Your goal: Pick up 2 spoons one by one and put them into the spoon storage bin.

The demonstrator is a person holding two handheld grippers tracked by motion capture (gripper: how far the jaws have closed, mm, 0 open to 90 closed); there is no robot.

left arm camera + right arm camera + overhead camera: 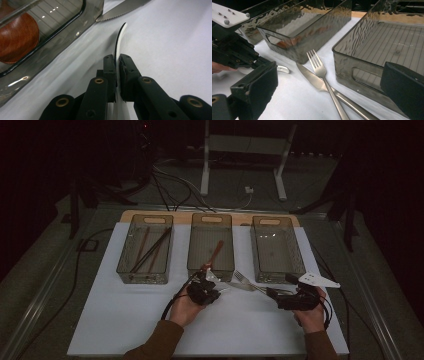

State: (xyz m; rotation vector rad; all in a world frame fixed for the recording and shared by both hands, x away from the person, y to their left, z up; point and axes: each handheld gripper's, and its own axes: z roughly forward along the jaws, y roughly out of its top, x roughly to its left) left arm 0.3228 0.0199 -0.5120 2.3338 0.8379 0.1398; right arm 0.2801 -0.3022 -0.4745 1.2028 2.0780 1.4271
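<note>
Left gripper [117, 63] clamped on a thin white utensil [119, 40], jaws pressed flat against both faces of it. Seen edge-on between the jaws: a slim, pale strip with a dark line along one edge, curving gently and tapering to a rounded tip ahead of the fingertips. Exact kind of utensil hard to tell from this angle. Beyond that tip, a serrated knife [120, 10] blade lying on the white table cover [175, 50]. Off to the left of the jaws, the wall of the smoky middle bin [62, 27], with a reddish wooden spoon [17, 37] bowl behind it.

Right gripper [329, 87] wide open, nothing between its jaws. Straight ahead, in the gap between them, a steel fork [322, 75] lying across the knife [312, 77], tines pointing away, both on the cover. Right bin [367, 50] close behind the right jaw, middle bin [307, 37] farther ahead. Left gripper [234, 52] visible beyond the left jaw, a shiny curved end [282, 68] poking out from it.

From above, left gripper [204, 287] just before the middle bin [210, 245], right gripper [282, 295] near the right bin [276, 247], fork [245, 280] between them.
</note>
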